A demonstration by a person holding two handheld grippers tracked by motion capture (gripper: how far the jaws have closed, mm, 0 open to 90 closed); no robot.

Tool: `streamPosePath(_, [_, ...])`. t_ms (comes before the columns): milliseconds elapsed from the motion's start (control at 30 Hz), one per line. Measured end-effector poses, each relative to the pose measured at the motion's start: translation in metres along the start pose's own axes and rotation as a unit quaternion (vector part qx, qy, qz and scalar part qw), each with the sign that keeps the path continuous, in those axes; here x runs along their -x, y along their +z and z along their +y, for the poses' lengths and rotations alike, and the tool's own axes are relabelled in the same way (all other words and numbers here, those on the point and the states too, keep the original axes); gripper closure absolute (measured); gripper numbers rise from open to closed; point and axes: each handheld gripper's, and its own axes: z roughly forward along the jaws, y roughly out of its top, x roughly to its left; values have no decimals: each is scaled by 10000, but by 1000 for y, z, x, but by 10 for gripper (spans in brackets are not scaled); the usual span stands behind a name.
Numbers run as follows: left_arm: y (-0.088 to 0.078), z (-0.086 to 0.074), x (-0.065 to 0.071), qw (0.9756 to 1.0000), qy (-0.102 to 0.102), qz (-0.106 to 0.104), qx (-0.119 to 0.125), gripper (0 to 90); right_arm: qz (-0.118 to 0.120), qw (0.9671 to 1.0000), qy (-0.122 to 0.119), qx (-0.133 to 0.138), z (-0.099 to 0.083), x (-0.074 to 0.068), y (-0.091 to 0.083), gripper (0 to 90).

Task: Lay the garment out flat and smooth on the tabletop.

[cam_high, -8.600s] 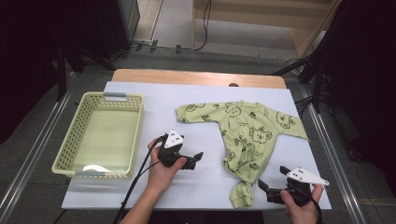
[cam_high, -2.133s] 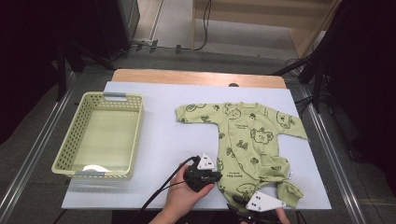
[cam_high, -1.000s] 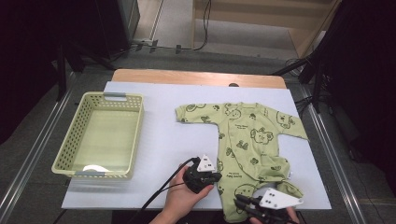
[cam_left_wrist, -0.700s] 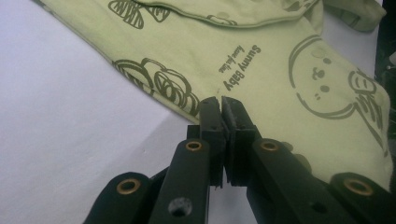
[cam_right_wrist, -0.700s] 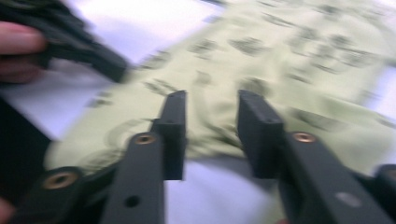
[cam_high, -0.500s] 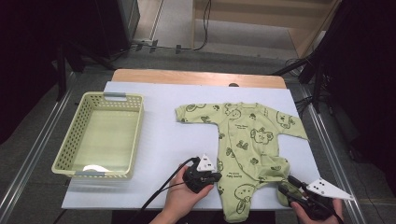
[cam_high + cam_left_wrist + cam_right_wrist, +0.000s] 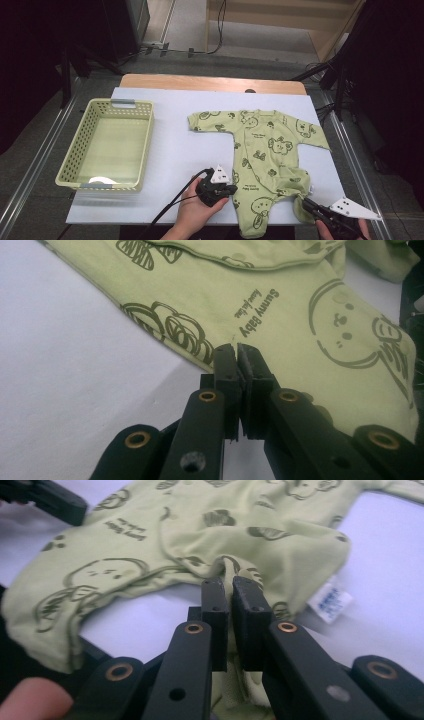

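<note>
On a white table (image 7: 170,150), the left gripper (image 7: 226,190) and right gripper (image 7: 306,204) each pinch a green baby romper (image 7: 265,150), jaws closed on cloth.

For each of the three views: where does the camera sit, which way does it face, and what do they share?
High view: above the near side, facing forward and down on table, basket, romper, both hands.
Left gripper view: on the left claw, shut at the romper's edge.
Right gripper view: on the right claw, pinching a fabric fold.
Shared: the romper.
</note>
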Motion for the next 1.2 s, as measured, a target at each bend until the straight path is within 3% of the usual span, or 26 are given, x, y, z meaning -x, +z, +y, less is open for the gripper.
streamPosePath(300, [0, 0, 1, 10000, 30, 29, -12, 877, 318, 9991, -227, -179, -4, -30, 9, 828])
streamPosePath(533, [0, 0, 1, 10000, 11, 23, -3, 878, 581, 9967, -378, -414, -7, -44, 19, 811])
streamPosePath(600, [0, 0, 1, 10000, 3, 17, 8, 878, 728, 9961, -393, -293, -5, -44, 15, 763])
streamPosePath(700, [0, 0, 0, 10000, -5, -3, 15, 878, 866, 9955, -375, 107, 3, -39, 0, 641])
streamPosePath(767, [0, 0, 0, 10000, -10, -3, 6, 878, 798, 9956, -386, 288, 9, -33, -11, 590])
streamPosePath(867, [0, 0, 0, 10000, 1, -4, -4, 878, 498, 9974, -202, 476, 9, -17, -21, 596])
streamPosePath(1033, [0, 0, 0, 10000, 17, 10, -20, 878, -61, 9997, 182, 167, -6, 6, -13, 597])
streamPosePath(1200, [0, 0, 0, 10000, 18, 14, -11, 879, -75, 9992, 295, -247, -17, 10, 8, 544])
